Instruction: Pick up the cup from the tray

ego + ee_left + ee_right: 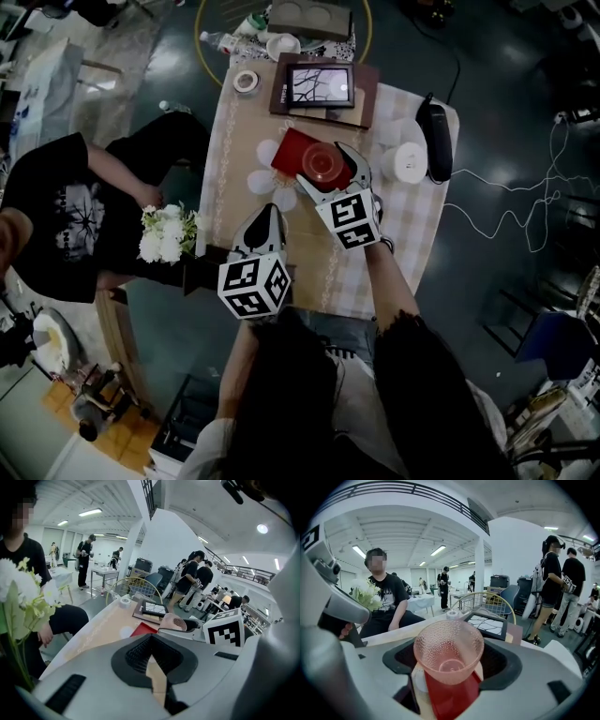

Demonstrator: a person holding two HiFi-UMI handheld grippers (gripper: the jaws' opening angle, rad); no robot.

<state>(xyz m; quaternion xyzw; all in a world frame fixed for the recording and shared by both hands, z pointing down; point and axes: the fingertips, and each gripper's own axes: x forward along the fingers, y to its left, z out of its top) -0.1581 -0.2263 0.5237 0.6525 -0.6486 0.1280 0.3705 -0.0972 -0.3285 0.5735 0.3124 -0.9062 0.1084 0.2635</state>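
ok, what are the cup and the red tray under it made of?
cup: translucent pink with a dimpled, glossy wall you can see through; glass or clear plastic, can't tell which. tray: opaque red, smooth, flat sheen; probably plastic or lacquer.

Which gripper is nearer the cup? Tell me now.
Right. The right gripper has the cup between its jaws; the left gripper sits apart, near the table's front edge.

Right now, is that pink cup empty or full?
Empty. The right gripper view looks into the cup and shows its bare bottom, with the red tray visible through the clear wall.
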